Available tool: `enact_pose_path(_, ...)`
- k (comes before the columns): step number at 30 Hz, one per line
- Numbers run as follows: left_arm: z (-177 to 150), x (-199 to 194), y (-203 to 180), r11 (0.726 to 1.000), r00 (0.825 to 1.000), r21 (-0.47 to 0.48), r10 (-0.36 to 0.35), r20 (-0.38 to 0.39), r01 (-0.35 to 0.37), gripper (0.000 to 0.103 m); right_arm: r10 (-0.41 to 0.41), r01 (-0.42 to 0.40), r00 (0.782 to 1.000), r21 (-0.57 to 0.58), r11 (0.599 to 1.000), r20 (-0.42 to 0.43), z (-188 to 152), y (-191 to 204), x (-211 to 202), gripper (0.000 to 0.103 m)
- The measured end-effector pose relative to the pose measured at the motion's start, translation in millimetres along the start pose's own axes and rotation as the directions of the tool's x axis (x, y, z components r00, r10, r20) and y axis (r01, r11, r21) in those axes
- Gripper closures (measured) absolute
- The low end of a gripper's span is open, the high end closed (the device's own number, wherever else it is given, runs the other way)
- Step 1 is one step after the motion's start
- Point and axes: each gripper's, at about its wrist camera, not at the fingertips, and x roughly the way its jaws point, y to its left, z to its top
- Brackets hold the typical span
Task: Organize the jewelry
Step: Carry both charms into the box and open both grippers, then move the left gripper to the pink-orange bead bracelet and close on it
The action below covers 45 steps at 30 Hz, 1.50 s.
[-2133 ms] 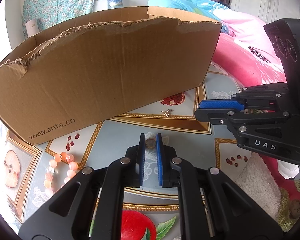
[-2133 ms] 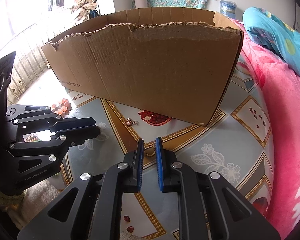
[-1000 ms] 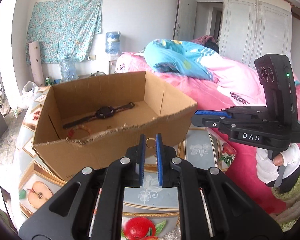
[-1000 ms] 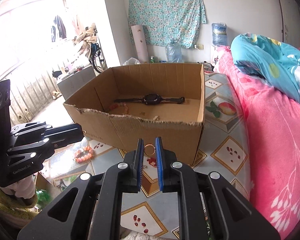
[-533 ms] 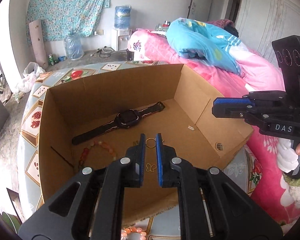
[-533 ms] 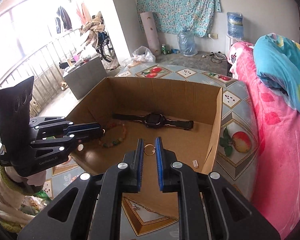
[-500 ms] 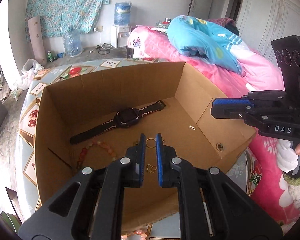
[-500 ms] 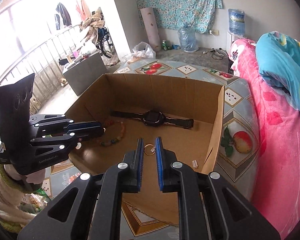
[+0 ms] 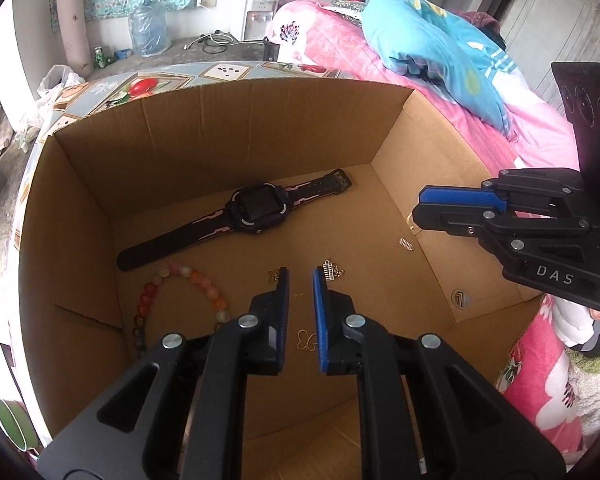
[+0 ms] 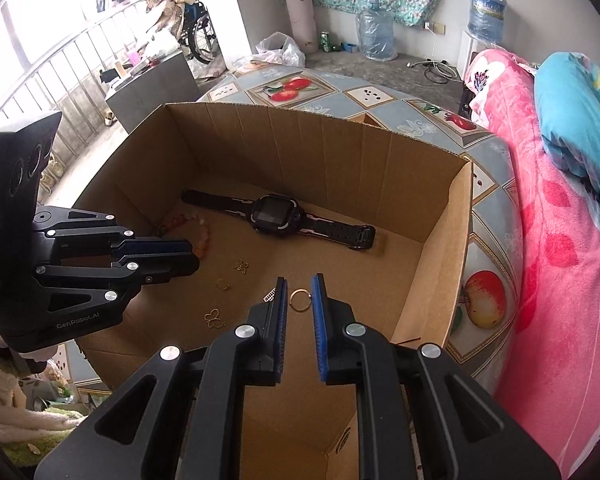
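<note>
Much of the sorting looks done: the cardboard box (image 9: 204, 152) already holds a black watch (image 9: 256, 210), a bead bracelet (image 9: 188, 276), a butterfly charm (image 9: 306, 340) and a small loose ring (image 10: 222, 285). Over its floor, the right gripper (image 10: 300, 292) pinches a gold ring (image 10: 300, 301) not yet released, and the left gripper (image 9: 300, 292) hangs narrow and empty. The box sits on a fruit-patterned table (image 10: 300, 88) beside a pink bed (image 10: 560, 240). What remains outside cannot be told.
</note>
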Motion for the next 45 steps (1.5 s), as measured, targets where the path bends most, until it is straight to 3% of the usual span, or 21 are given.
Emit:
enact_pose_path(6, 1, -3, 2, 1.000, 1.000, -0.012, -0.002, 0.011, 0.002, 0.091, 0.004, -0.005, 1.000, 0.016, 1.000, 0.020, 1, -4, -5, 0.089)
enact_pose_path(10, 2, -9, 1, 1.000, 0.999, -0.013, 0.002, 0.034, -0.002, 0.091, -0.001, -0.001, 0.999, 0.037, 0.999, 0.050, 2, -8, -12, 0.083)
enact_pose_path(17, -3, -36, -1, 1.000, 0.991, -0.009, 0.001, 0.131, 0.000, 0.086, 0.012, -0.021, 0.991, 0.066, 0.998, 0.134, -3, -9, -37, 0.083)
enact_pose_path(24, -40, -101, -5, 1.000, 0.943, 0.012, 0.008, 0.332, -0.013, 0.082, 0.033, -0.062, 0.949, 0.081, 0.995, 0.313, -42, 3, -94, 0.083)
enact_pose_path(27, -70, -126, -4, 1.000, 0.922, 0.021, 0.004, 0.388, -0.013, 0.079, 0.044, -0.078, 0.922, 0.073, 0.994, 0.384, -73, 11, -116, 0.081)
enact_pose_path(29, -92, -135, -5, 0.999, 0.917, 0.033, -0.001, 0.398, -0.013, 0.077, 0.050, -0.088, 0.908, 0.071, 0.994, 0.417, -94, 15, -126, 0.077)
enact_pose_path(32, -121, -137, -9, 0.999, 0.928, 0.048, -0.015, 0.372, -0.003, 0.073, 0.044, -0.093, 0.896, 0.090, 0.992, 0.441, -123, 21, -133, 0.077)
enact_pose_path(34, -138, -128, -11, 0.999, 0.945, 0.042, -0.014, 0.327, 0.000, 0.070, 0.044, -0.110, 0.894, 0.121, 0.987, 0.446, -142, 22, -132, 0.076)
enact_pose_path(38, -163, -96, -16, 0.997, 0.975, 0.004, 0.071, 0.210, -0.074, 0.070, 0.090, -0.191, 0.913, 0.222, 0.956, 0.399, -170, 19, -108, 0.075)
enact_pose_path(41, -174, -74, -18, 0.985, 0.972, 0.000, 0.173, 0.158, -0.175, 0.070, 0.059, -0.151, 0.944, 0.269, 0.951, 0.323, -184, 24, -81, 0.075)
enact_pose_path(45, -180, -59, -16, 0.974, 0.966, -0.012, 0.224, 0.126, -0.224, 0.070, 0.019, -0.090, 0.970, 0.285, 0.954, 0.242, -190, 33, -53, 0.075)
